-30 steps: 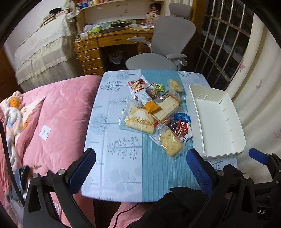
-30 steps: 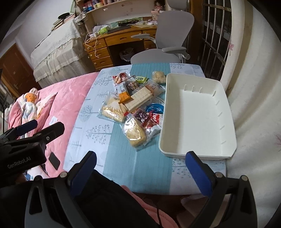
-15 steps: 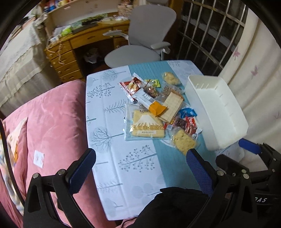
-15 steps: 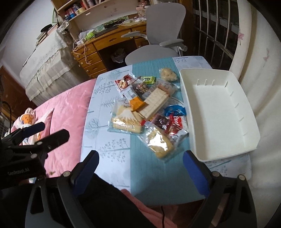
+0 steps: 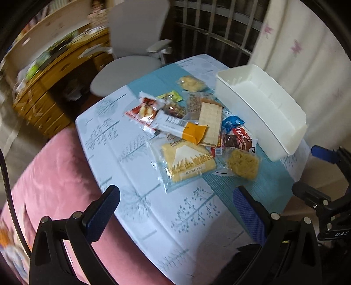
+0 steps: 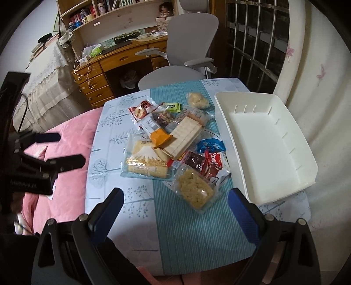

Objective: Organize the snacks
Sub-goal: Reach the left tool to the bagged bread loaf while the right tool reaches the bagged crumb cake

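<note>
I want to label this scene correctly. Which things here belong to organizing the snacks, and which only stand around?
For the job: snack packets, white bin, left gripper, right gripper.

Just around: office chair, wooden desk, pink blanket, bookshelf.

White letters reading "Coo", with the rest hidden, are seen on a red snack wrapper (image 6: 214,163) in the pile. "DAS" is printed in white on the black body of the right gripper (image 5: 341,233). Chinese characters and a bracketed number on the Mount Fuji bread packet (image 5: 188,161) are too blurred to be read
</note>
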A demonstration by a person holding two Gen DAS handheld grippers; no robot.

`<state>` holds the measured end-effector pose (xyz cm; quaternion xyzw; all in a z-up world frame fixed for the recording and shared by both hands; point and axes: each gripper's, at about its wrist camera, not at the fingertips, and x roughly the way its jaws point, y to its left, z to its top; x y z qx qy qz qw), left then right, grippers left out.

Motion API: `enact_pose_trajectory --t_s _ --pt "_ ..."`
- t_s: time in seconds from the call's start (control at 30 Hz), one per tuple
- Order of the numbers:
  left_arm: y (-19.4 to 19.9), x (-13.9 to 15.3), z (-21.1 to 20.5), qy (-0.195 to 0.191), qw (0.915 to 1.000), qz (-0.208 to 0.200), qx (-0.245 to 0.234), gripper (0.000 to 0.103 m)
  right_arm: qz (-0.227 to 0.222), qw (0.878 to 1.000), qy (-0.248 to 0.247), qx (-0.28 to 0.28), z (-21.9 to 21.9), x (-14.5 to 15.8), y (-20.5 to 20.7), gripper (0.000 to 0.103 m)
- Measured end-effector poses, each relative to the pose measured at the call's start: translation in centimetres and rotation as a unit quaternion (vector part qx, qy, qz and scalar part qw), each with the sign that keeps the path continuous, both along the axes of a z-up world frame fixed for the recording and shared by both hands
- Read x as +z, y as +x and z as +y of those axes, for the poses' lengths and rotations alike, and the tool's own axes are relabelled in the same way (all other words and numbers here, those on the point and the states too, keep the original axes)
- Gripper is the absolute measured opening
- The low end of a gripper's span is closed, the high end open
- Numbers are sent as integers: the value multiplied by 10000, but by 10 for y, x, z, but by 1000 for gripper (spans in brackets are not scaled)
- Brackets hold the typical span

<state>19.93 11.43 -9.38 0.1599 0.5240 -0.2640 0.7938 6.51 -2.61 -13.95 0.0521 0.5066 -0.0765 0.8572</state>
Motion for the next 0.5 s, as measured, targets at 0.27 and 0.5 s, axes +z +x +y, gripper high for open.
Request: enact_pose_trajectory --t_s 0.27,0.5 --pt "17 -37 -25 123 9948 -153 -999 102 -70 9996 -276 43 0 -33 -3 96" --pt "28 -83 -52 432 9814 -65 -1868 102 -88 9977 -602 309 -2 -71 3 96"
